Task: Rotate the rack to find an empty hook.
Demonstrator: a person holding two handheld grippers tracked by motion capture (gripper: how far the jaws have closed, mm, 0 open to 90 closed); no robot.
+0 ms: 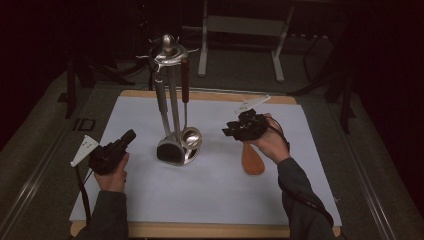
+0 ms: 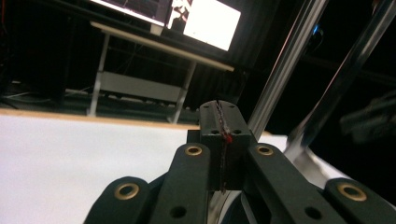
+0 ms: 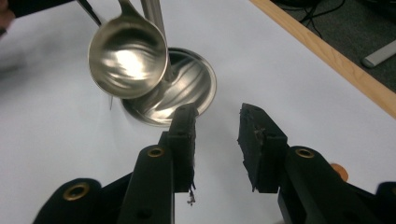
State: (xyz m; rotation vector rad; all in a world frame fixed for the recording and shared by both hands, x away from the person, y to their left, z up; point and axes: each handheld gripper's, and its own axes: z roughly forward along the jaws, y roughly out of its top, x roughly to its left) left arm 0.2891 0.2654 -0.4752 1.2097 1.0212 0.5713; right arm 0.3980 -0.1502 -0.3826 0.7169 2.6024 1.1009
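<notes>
The right tool (image 1: 234, 131), right of centre in the high view, stands open with nothing between its jaws; the left tool (image 1: 131, 136), at lower left, is shut and empty. Just below the right hand lies a wooden spatula (image 1: 252, 161), flat on the white table (image 1: 210, 192), its handle hidden beneath the hand. It looks light, stiff and smooth; the narrow neck above the blade seems the best hold. At centre a steel utensil stand (image 1: 170, 100) carries a ladle (image 3: 127, 56) and, probably, a turner (image 1: 170, 149).
</notes>
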